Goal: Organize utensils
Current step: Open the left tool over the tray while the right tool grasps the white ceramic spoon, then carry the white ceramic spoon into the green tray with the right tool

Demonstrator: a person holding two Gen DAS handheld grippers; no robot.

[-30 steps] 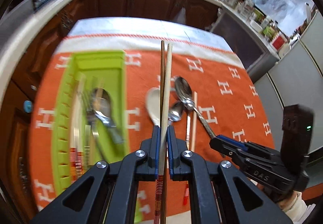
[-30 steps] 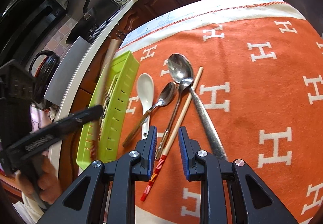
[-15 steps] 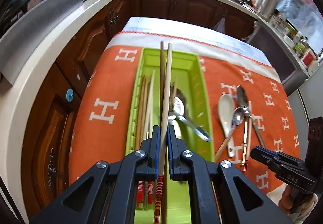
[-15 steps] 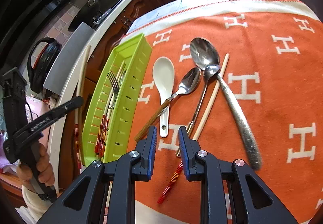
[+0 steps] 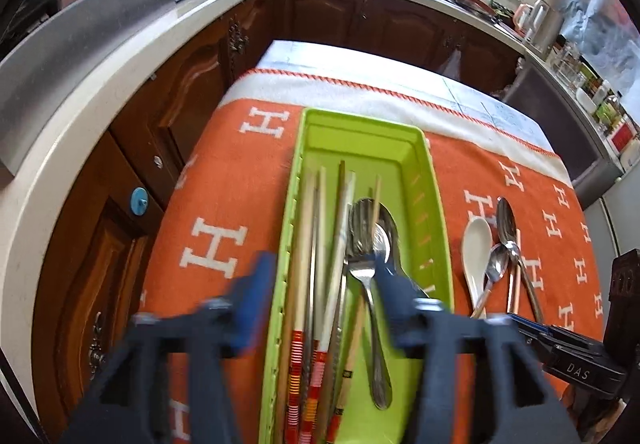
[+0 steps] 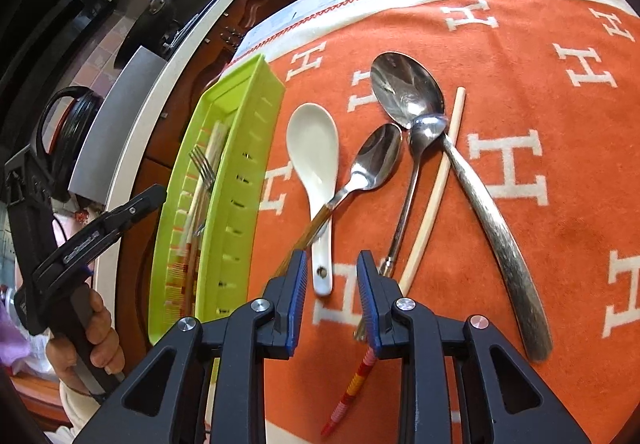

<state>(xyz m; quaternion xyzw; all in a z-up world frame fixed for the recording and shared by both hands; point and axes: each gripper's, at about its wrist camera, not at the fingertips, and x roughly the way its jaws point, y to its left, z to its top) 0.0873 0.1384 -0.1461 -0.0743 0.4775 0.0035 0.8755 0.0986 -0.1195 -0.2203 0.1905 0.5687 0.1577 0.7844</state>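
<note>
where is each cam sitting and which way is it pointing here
Left wrist: on the left gripper, jaws wide open, looking down into the lime-green plastic utensil tray; the right gripper shows at the edge.
Right wrist: on the right gripper, jaws open, looking over loose utensils on the orange blanket; the left hand shows.
Both show the tray and the white ceramic spoon.
</note>
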